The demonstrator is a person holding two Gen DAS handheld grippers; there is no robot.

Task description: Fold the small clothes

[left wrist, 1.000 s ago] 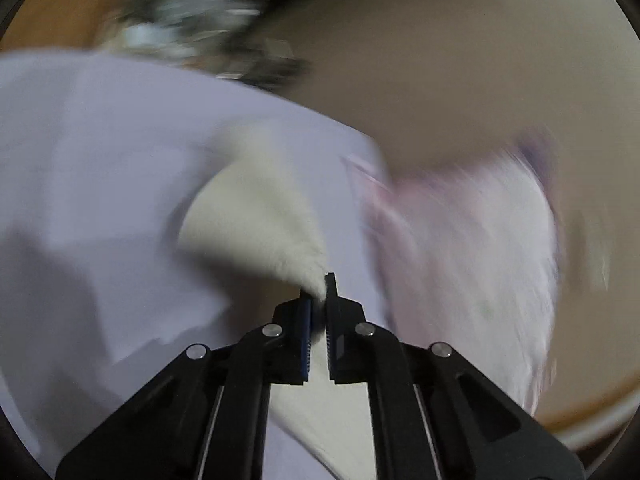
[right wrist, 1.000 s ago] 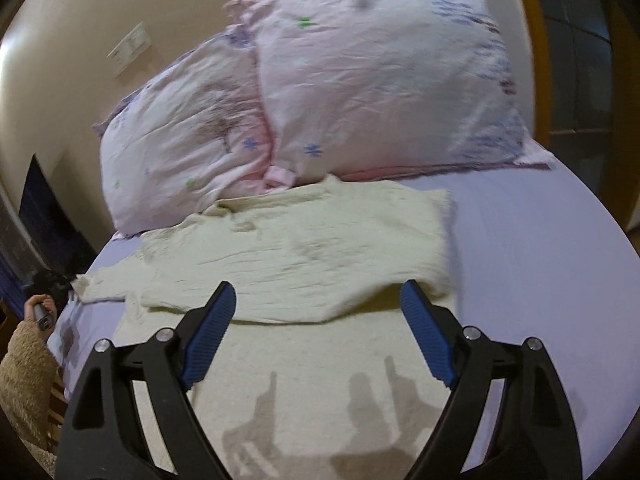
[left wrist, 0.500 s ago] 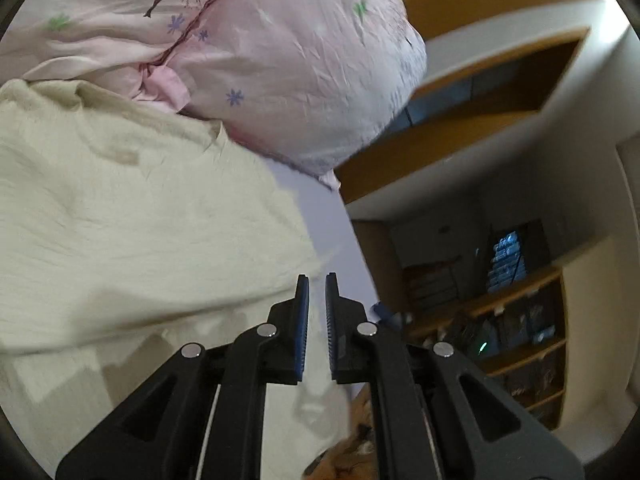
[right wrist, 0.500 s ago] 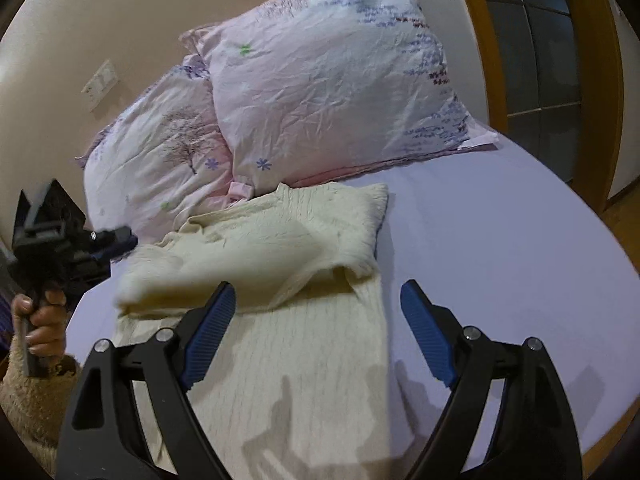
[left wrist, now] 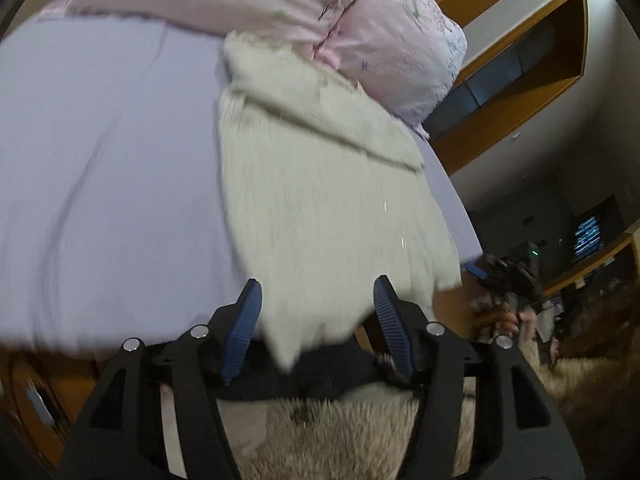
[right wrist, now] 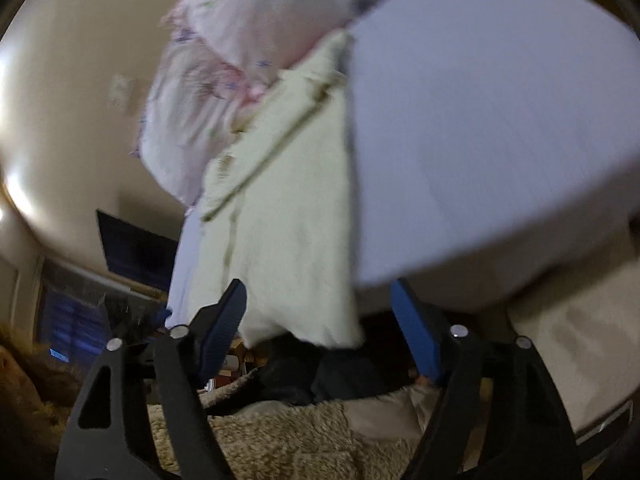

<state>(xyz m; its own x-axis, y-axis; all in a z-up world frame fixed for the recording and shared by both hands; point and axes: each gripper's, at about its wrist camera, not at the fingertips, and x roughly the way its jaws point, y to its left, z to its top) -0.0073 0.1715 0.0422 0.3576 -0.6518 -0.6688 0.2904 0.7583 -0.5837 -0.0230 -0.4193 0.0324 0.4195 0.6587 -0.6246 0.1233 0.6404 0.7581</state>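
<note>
The sweater (left wrist: 320,200) lies flat on the bed (left wrist: 100,140), with its top against the pillows (left wrist: 360,12) in the upper part of the frame and its hem hanging a little over the near edge of the mattress. One sleeve is folded across the chest, as a band from upper left to right in the left wrist view. The long axis of the sweater runs from the pillows down toward both cameras, so the hem is the part closest to the fingers.

The left gripper (left wrist: 318,316) has its fingers spread wide and holds nothing; the hem corner shows between them, low in the centre of the frame, but I judge it is not touched. The right gripper (right wrist: 318,316) is spread wide as well and is empty, with the hem edge just above the gap between its fingers. Both seem about equally near to the hem, each in front of one lower corner, so the coming move is probably to take the hem and carry it up toward the collar.

The left view shows the right gripper in the hand (left wrist: 500,316) at the lower right. The right view shows more bare sheet in the upper right. Both views are blurred.
</note>
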